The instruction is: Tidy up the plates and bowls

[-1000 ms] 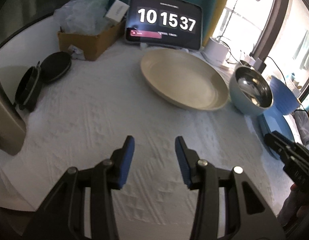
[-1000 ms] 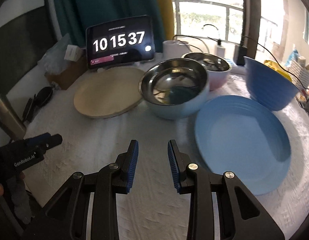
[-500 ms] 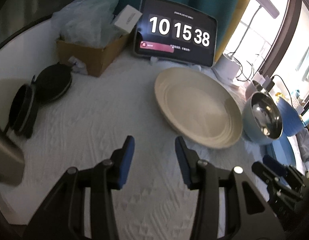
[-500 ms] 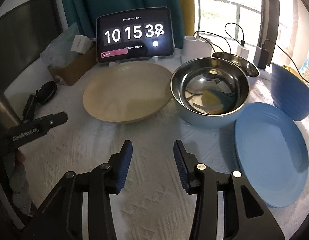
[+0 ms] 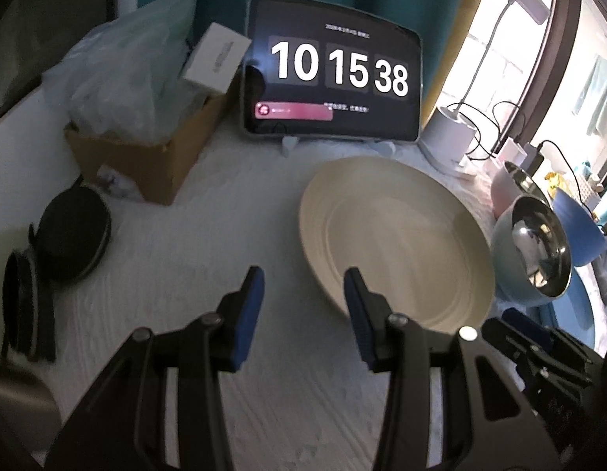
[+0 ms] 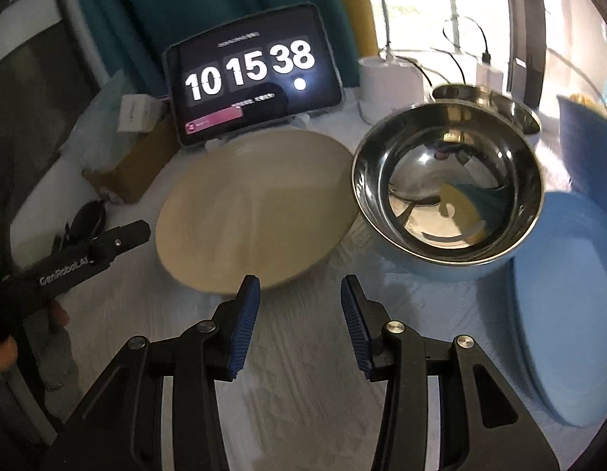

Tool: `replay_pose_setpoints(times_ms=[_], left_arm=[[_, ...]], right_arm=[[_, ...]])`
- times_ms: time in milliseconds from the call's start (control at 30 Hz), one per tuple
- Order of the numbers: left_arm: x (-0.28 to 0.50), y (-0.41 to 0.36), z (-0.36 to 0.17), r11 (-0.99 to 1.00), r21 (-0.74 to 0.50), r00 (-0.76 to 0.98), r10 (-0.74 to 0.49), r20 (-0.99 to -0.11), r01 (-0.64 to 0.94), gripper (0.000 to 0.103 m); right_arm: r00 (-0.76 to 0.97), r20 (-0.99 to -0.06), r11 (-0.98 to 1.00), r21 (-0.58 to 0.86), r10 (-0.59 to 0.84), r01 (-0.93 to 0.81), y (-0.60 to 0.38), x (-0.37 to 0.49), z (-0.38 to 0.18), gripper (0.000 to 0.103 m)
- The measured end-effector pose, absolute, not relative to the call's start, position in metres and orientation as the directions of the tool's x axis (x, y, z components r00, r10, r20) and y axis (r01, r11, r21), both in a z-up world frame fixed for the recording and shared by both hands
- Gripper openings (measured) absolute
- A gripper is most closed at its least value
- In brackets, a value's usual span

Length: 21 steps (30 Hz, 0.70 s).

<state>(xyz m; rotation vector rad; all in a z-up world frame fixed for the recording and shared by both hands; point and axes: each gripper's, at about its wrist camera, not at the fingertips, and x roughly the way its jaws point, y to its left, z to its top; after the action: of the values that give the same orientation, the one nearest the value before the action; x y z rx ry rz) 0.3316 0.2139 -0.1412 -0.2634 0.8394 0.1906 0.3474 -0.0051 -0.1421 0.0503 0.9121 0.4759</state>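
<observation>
A cream plate [image 5: 397, 239] lies on the white cloth; it also shows in the right wrist view [image 6: 252, 208]. A light-blue steel bowl [image 6: 447, 192] stands right of it, also in the left wrist view [image 5: 535, 259]. A pink steel bowl [image 6: 496, 106] is behind, a dark blue bowl [image 6: 586, 149] at far right, a blue plate [image 6: 566, 314] at near right. My left gripper [image 5: 303, 286] is open and empty at the cream plate's near-left rim. My right gripper [image 6: 299, 294] is open and empty, just short of the cream plate's near edge.
A tablet clock [image 5: 335, 78] stands at the back. A cardboard box [image 5: 146, 157] with plastic bags is at back left. Black round cases [image 5: 72, 227] lie at left. A white lamp base [image 5: 448, 137] with cables is behind the plates.
Both grippers have moved forward toward the cream plate and bowls, which now look larger and nearer. The right gripper's jaws have opened wider.
</observation>
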Motion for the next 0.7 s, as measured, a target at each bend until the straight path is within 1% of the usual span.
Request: replay_pose_setpoints(times_ms=[133, 400, 567, 633, 700], left_arm=[[0.344, 0.214, -0.146, 0.959, -0.134, 0.641, 0.059, -0.765, -0.249, 0.044], [0.360, 0.212, -0.162, 0.962, -0.149, 0.611, 0.022, -0.792, -0.228, 0.044], [0.363, 0.209, -0.170, 0.966, -0.152, 0.604, 0.006, -0.797, -0.210, 0.044], [0.362, 0.207, -0.171, 0.968, -0.171, 0.608, -0.026, -0.793, -0.181, 0.044], [0.361, 0.202, -0.171, 0.974, -0.159, 0.613, -0.028, -0.790, -0.161, 0.043]], right_arm=[[0.509, -0.752, 0.901, 0.276, 0.419, -0.335, -0.001, 0.356, -0.146, 0.045], [0.495, -0.772, 0.913, 0.288, 0.399, -0.288, 0.016, 0.371, -0.160, 0.045], [0.502, -0.770, 0.914, 0.266, 0.392, -0.306, 0.024, 0.374, -0.163, 0.045], [0.506, -0.770, 0.914, 0.255, 0.390, -0.315, 0.027, 0.374, -0.163, 0.045], [0.506, -0.767, 0.912, 0.257, 0.394, -0.320, 0.027, 0.374, -0.163, 0.044]])
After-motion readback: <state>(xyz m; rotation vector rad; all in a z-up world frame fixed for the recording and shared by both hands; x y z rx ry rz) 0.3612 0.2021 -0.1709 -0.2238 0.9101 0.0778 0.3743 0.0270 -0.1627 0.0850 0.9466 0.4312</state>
